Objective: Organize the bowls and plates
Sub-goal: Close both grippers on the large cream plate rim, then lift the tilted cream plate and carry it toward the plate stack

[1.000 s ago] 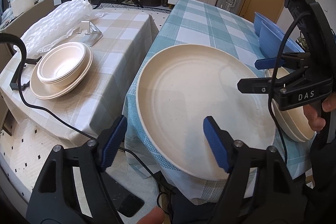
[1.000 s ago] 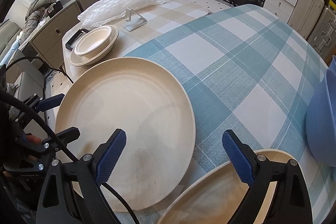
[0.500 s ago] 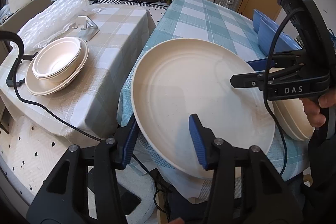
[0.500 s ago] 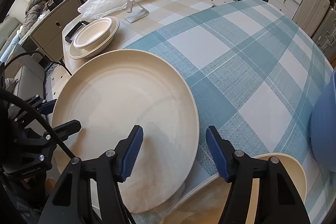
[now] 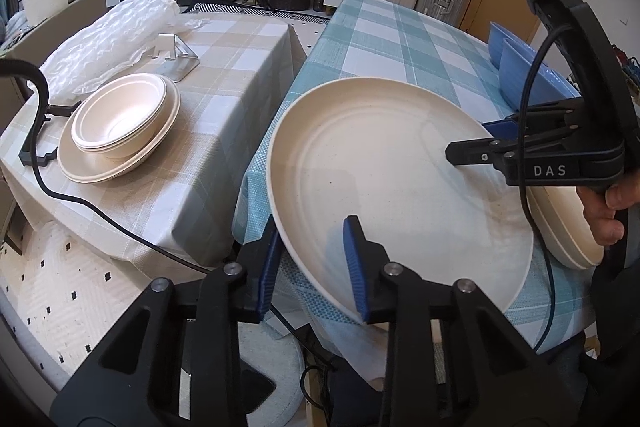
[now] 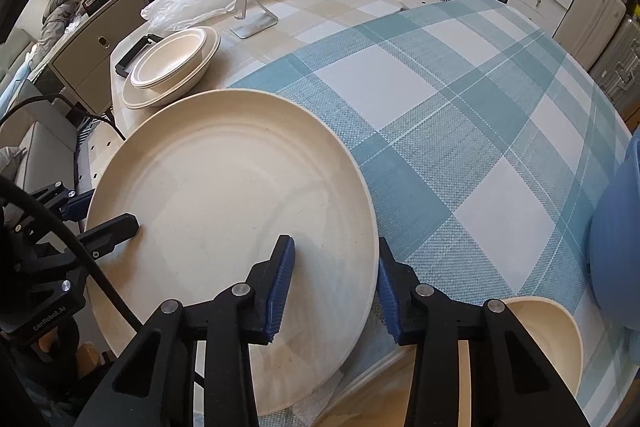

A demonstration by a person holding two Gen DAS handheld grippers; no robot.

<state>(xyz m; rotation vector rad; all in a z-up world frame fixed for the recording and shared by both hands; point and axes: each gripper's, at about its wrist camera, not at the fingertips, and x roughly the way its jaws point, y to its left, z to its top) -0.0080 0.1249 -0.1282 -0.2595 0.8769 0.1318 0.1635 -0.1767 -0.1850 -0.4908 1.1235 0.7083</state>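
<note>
A: Where is the large cream plate (image 5: 384,187)?

B: On the near-left corner of the blue checked table (image 5: 392,35), with its left rim overhanging that table's edge. Both grippers straddle its rim.

A: What is the left gripper (image 5: 312,263) doing?

B: Its jaws have just been closing, and the plate's near-left rim lies between them. One blue pad sits on the plate's upper face, the other under the rim at the table's edge. Whether they already press I cannot tell.

A: And the right gripper (image 6: 332,285)?

B: Its jaws have also just been closing, across the plate's right rim. One pad lies over the plate's inner face, the other just outside the rim above the cloth. A small gap shows at the outer pad, so I would not call it a firm grip yet. In the left view it reaches in from the plate's right side, with fingers (image 5: 612,211) of the person's hand on its handle.

A: What else is near the plate?

B: A cream bowl (image 6: 552,339) just right of it, at the table's near edge. Blue bowls (image 5: 528,75) stand further right. Left of the plate, on the beige checked table (image 5: 224,75), nested cream bowls (image 5: 120,115) sit on a smaller plate (image 5: 100,171), with a metal stand (image 5: 176,59) and bubble wrap (image 5: 112,39) beyond them.
</note>
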